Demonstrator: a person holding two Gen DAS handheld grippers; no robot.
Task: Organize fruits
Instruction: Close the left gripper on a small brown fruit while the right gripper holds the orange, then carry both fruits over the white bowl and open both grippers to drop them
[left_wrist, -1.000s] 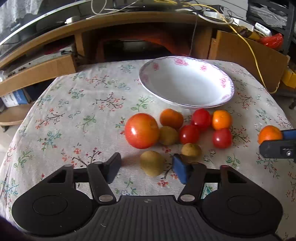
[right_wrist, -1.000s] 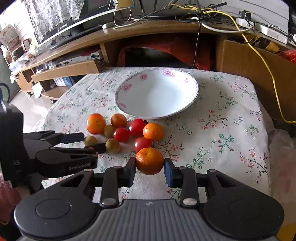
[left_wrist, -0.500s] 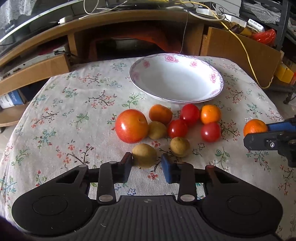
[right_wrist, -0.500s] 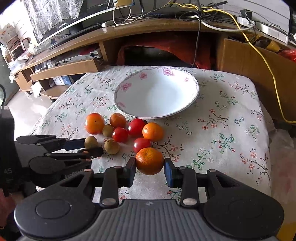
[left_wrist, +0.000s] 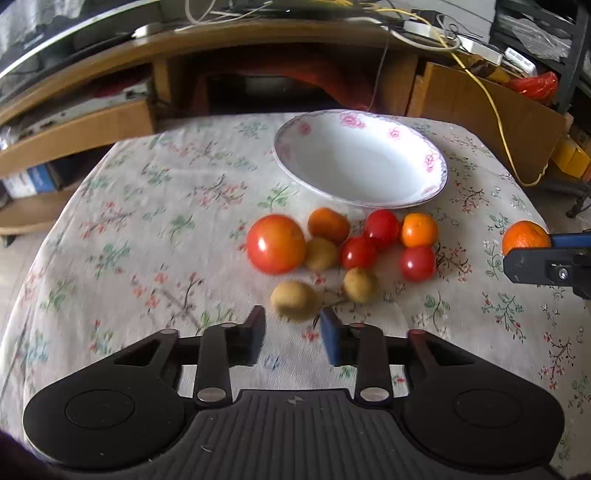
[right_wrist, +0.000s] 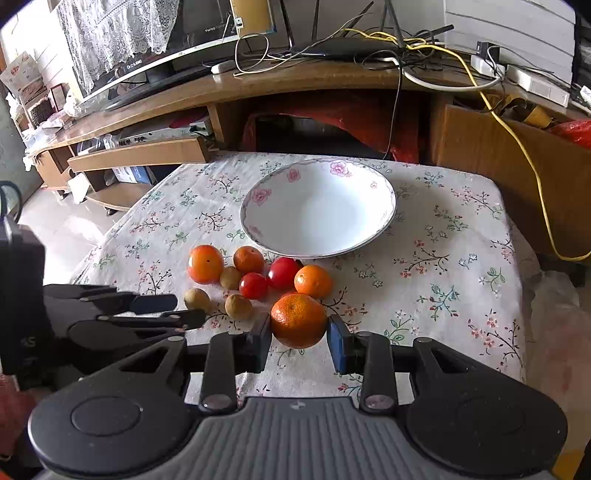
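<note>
A white bowl (left_wrist: 439, 181) with pink flowers stands empty at the back of the floral cloth. In front of it lie a large tomato (left_wrist: 275, 243), three small tomatoes, two mandarins and three brown kiwis. My left gripper (left_wrist: 293, 325) is narrowed on the near end of the closest kiwi (left_wrist: 293, 299), which still rests on the cloth. The view is blurred, so how firmly the tips touch it is unclear. My right gripper (right_wrist: 298, 326) is shut on an orange (right_wrist: 298, 319) and holds it just above the cloth, to the right of the pile.
A second kiwi (left_wrist: 360, 286) lies just right of the held one. A wooden TV stand (right_wrist: 295, 85) with cables runs behind the table. The cloth (right_wrist: 443, 266) right of the bowl is bare, and the table edges fall off at left and right.
My left gripper went from wide open to narrowed around the nearest kiwi, then slid back slightly along it. The right gripper kept hold of the orange, almost still.
</note>
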